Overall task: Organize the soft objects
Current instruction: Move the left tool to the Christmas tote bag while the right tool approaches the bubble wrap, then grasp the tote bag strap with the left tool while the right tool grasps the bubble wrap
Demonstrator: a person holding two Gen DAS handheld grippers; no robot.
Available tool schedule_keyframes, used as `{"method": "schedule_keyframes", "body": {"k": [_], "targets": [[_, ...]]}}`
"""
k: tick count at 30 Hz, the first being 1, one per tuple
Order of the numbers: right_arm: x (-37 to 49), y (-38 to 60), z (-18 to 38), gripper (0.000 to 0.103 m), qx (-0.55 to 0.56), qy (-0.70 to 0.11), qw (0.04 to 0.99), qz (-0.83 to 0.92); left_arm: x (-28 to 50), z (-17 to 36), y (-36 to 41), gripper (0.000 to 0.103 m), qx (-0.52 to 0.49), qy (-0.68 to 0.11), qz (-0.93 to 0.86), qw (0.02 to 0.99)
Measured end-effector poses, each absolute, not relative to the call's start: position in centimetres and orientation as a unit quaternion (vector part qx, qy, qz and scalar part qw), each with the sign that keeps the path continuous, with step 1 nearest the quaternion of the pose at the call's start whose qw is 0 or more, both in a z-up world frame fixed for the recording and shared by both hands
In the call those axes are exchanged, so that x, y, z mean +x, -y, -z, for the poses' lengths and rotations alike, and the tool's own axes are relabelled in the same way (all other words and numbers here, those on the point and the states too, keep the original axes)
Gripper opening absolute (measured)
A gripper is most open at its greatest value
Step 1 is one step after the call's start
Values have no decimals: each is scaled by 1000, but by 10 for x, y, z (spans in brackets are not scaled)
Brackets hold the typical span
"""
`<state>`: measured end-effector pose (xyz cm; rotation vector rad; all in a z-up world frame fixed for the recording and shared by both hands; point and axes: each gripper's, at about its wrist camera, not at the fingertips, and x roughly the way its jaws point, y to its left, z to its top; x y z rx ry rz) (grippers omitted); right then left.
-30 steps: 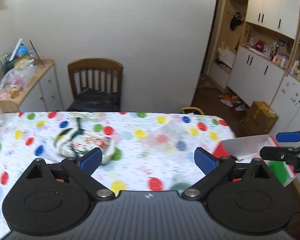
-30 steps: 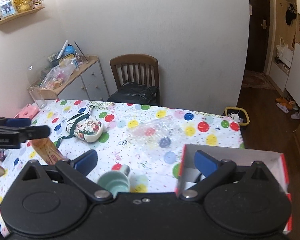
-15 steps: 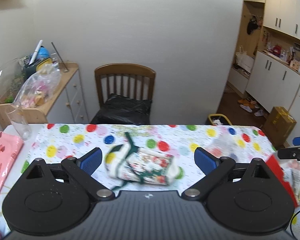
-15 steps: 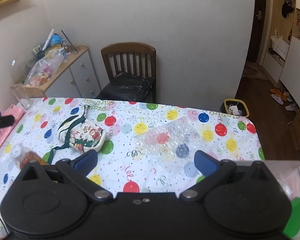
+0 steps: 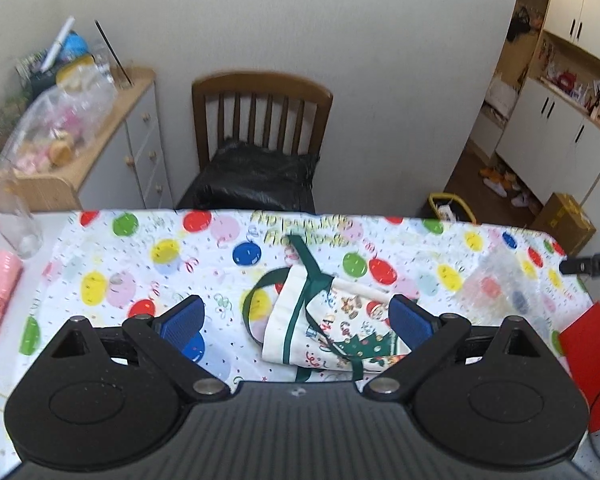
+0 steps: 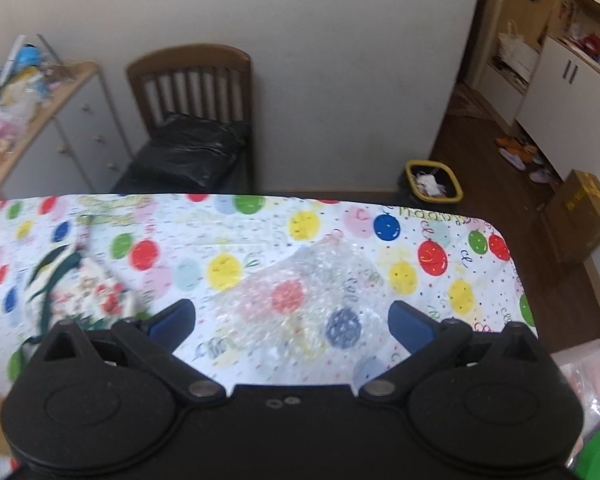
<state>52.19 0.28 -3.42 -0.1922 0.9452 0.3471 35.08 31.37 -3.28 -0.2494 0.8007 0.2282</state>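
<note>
Left gripper (image 5: 296, 320) now nearer, wide apart, over the pouch (image 5: 332, 332).

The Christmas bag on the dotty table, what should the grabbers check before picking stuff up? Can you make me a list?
1. Left gripper open wide enough: ok, both jaws spread apart.
2. Christmas bag lined up with the left gripper: ok, it lies between the fingers, nearer the right one.
3. Green strap free of snags: cannot tell, part of it runs under the gripper body.
4. Right gripper open: ok, jaws apart and holding nothing.
5. Bubble wrap lined up with the right gripper: ok, it lies flat on the tablecloth between the fingers.
6. Red box ready to receive things: cannot tell, only its edge shows.
</note>
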Motion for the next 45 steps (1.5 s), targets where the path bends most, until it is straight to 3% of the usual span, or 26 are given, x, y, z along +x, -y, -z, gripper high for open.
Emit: {"method": "schedule_keyframes", "body": {"k": [11,27,30,33,35,39,42,44,45], "targets": [[593,-19,100,103,-15,-511,856,-81,398,117,-348,99,-168,-448,-96,873],[611,-49,162,103,-65,-536,839,-65,432,177,-330,96,-138,-490,-64,858],[612,-49,169,99,-66,-541,836,-63,432,175,-326,82,-124,-482,-66,865],[611,-46,173,94,-58,-543,835,-65,432,173,-322,57,-108,-477,-72,869],[610,-45,173,93,-55,-541,837,-67,432,172,-322,47,-107,-474,-74,871],[606,-43,172,84,-49,-536,840,-72,428,169,-325,33,-110,-461,-81,877],[603,-42,170,69,-49,-529,844,-71,426,168,-327,25,-114,-453,-85,880],[601,-42,166,46,-51,-525,846,-71,424,166,-328,20,-114,-446,-89,883],[600,-42,165,39,-53,-525,846,-70,423,165,-328,17,-116,-442,-91,885]]}}
